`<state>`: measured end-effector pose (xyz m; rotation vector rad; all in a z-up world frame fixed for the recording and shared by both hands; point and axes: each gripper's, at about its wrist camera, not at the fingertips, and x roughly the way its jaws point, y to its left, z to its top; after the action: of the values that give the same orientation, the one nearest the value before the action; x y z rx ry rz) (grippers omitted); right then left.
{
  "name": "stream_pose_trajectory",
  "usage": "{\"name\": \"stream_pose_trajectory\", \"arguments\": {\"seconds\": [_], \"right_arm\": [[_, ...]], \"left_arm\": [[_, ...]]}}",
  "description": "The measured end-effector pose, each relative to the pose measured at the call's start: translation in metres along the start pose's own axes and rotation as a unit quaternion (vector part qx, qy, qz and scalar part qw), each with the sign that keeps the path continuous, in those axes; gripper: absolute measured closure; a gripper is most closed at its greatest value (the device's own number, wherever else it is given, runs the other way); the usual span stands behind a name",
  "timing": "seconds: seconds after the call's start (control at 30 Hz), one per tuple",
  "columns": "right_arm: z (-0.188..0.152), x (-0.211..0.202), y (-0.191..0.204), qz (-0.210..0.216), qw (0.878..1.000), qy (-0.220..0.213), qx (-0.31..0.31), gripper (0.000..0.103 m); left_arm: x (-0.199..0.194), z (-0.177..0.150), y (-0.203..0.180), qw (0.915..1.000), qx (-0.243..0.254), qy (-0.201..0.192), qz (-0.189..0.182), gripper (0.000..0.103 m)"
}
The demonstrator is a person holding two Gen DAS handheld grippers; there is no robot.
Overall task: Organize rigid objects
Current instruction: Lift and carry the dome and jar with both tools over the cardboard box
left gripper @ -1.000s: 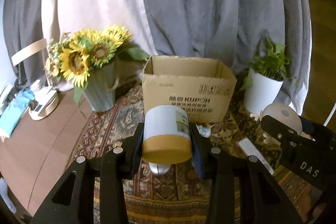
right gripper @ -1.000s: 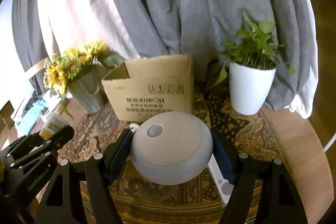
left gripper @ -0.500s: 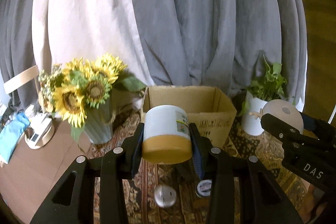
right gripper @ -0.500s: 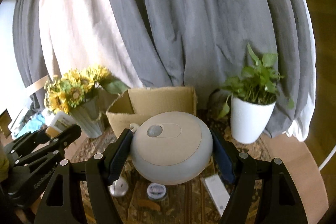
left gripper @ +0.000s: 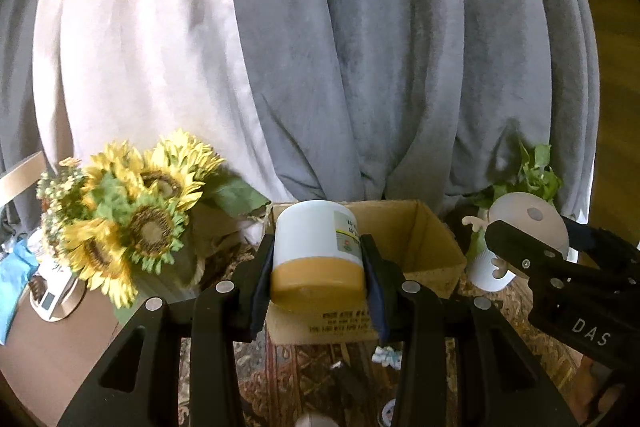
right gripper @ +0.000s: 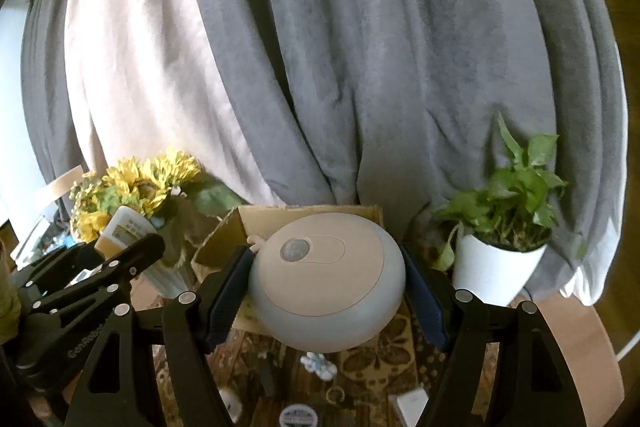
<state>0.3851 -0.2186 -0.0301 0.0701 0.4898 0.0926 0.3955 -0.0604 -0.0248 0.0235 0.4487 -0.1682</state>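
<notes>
Both hands are loaded and up over the counter. The left gripper [left gripper: 318, 279] has its fingers narrowed onto a white jar with a mustard-yellow lid [left gripper: 318, 253], pads pressing its two sides, lid end toward the camera. The jar hangs in front of the open cardboard box [left gripper: 424, 247], by the look of it lined up for a drop inside.

The right gripper [right gripper: 326, 297] stands much wider, its blue pads [right gripper: 424, 301] clamped on the flanks of a round grey-and-beige gadget [right gripper: 326, 281], flat face up so the small lens shows. It too is carried just short of the box, which sits behind it.

Below, a patterned rug [right gripper: 384, 359] covers the wooden counter [right gripper: 572, 351], with a few small items left scattered on it, too blurred to name. Sunflowers in a vase [left gripper: 132, 223] flank the box on one side, a potted plant [right gripper: 500, 259] on the other. Grey and pale curtains [right gripper: 360, 47] fill the back of the room.
</notes>
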Motion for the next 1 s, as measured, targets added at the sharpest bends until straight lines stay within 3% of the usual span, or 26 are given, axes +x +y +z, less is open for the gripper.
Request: {"name": "stream_pose_trajectory", "arguments": {"seconds": [0.47,0.77,1.0], "right_arm": [[0.032,0.075,-0.018,0.036,0.998,0.055,0.017,0.028],[0.045,0.117,-0.014,0.033,0.995,0.095,-0.014,0.028],[0.043,0.157,-0.017,0.032,0.986,0.16,-0.033,0.028]], "left_arm": [[0.054,0.037,0.006,0.9996,0.025,0.01,-0.005,0.063],[0.104,0.047,0.014,0.9968,0.05,0.061,0.011,0.063],[0.151,0.041,0.014,0.9862,0.065,0.152,-0.01,0.063]]}}
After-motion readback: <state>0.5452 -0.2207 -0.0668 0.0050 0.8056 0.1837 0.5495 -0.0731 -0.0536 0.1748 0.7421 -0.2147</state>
